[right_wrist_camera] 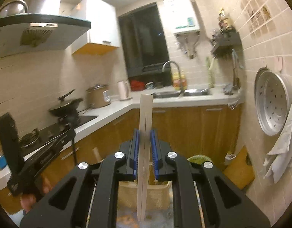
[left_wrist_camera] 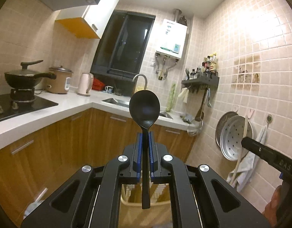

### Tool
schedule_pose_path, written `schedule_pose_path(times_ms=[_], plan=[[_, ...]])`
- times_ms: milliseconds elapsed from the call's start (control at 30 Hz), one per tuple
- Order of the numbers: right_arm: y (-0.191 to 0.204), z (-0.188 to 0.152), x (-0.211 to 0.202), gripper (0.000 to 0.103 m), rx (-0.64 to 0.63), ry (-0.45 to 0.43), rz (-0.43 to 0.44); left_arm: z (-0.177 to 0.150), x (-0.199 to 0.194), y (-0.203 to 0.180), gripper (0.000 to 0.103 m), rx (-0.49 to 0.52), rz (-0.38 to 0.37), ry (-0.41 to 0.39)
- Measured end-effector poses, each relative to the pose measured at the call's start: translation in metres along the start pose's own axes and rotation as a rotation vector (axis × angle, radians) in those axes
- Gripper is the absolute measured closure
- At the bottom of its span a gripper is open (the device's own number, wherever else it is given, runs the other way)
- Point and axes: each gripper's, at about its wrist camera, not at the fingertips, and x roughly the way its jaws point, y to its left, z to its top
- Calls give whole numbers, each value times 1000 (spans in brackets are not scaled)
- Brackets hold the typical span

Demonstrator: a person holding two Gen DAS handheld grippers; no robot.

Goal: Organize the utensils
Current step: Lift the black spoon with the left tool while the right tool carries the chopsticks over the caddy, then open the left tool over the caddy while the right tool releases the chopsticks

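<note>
- Tools: left tool point(left_wrist_camera: 145, 142) clenched on black spoon point(left_wrist_camera: 145, 110), bowl up; right tool point(right_wrist_camera: 144, 142) clenched on pale chopsticks point(right_wrist_camera: 145, 125), upright.
- Both raised clear, likely for sorting.
- Beyond: desk point(left_wrist_camera: 73, 98) corner, sink point(left_wrist_camera: 115, 101).

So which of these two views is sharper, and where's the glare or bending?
Left wrist view: sharp, the black spoon crisp in the left gripper; ceiling light blows out the top and washes the right-hand tiles. Right wrist view: softer, the shelf and pot smeared, the chopsticks in the right gripper fairly clear. Both: fisheye bends counter and walls; corners go dark.
</note>
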Motion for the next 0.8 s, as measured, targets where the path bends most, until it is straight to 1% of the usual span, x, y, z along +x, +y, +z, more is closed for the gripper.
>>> schedule_pose_path(times_ms=[67, 200, 300, 367, 500, 667, 733, 800], plan=[[-8, 5, 10, 92, 22, -18, -7, -4, 14, 3, 99, -13, 13, 0], [-17, 13, 24, 92, 52, -83, -47, -12, 36, 10, 99, -17, 57, 0], [-16, 12, 34, 92, 38, -132, -125, -20, 51, 17, 99, -47, 71, 24], [-15, 7, 42, 92, 22, -129, -147, -26, 59, 23, 99, -70, 72, 39], [-8, -9, 62, 92, -28, -114, -186, -35, 67, 26, 99, -71, 103, 38], [-5, -22, 69, 92, -42, -112, -196, -47, 69, 18, 98, -16, 152, 11], [-7, -24, 73, 92, -40, -99, -188, -51, 67, 15, 98, -2, 168, -3], [-10, -27, 75, 92, -29, -88, -184, -56, 66, 13, 98, 11, 175, -2]])
